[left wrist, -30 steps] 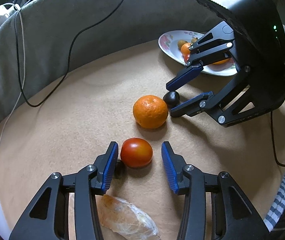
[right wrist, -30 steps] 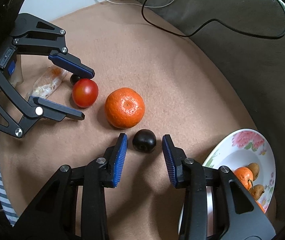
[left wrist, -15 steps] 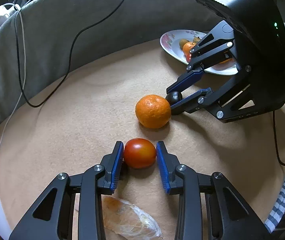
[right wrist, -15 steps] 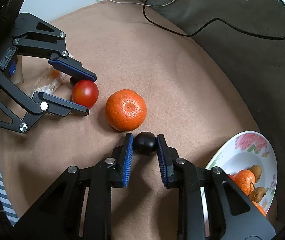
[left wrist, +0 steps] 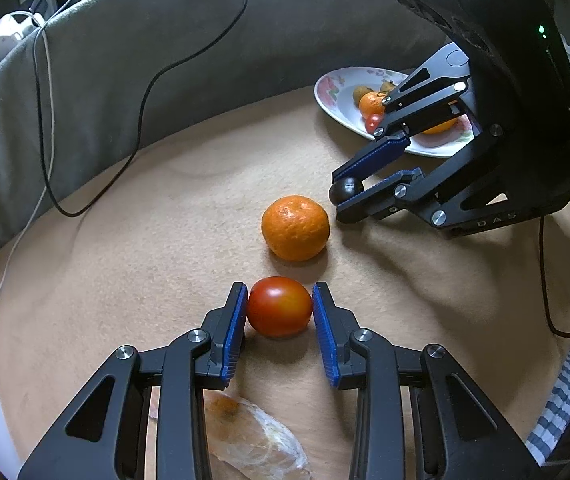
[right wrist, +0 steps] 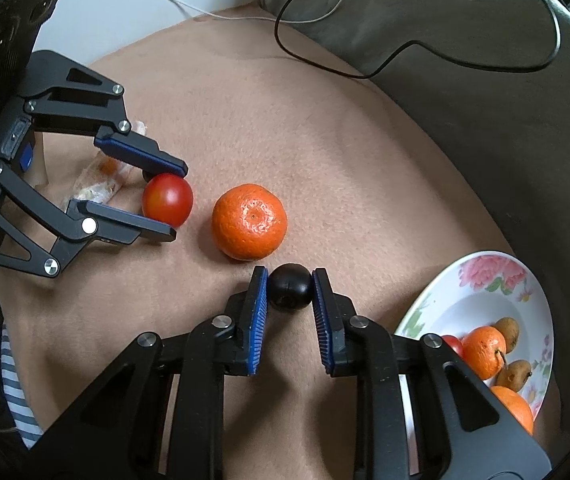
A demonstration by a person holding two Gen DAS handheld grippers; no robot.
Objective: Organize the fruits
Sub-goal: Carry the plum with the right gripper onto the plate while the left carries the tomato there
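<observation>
**Fruits gripped on both sides, ready to lift**

Fruits lie loose on a tan cushioned surface (left wrist: 165, 260) — it looks like a sofa seat rather than a desk. In the left wrist view, the left gripper (left wrist: 280, 312) is clamped on a red tomato (left wrist: 279, 306), its blue pads pressing both flanks while the fruit rests on the fabric. Just beyond sits a mandarin (left wrist: 295, 227), untouched. Farther right, the right gripper (left wrist: 359, 192) pinches a small dark fruit (left wrist: 345, 189) at its tips, and behind it stands a flowered plate (left wrist: 337, 88) already carrying several pieces. A plastic-wrapped item (left wrist: 253, 436) lies near the bottom edge.

In the right wrist view, the right gripper (right wrist: 287, 292) is closed on the dark fruit (right wrist: 289, 287), which sits close beside the mandarin (right wrist: 249, 222). The plate (right wrist: 481, 276) is near, to the lower right.

The grasping step looks finished for both hands. The next move likely calls for a straight lift and a carry to the plate — releasing low, so round fruit does not roll off the rim.
</observation>
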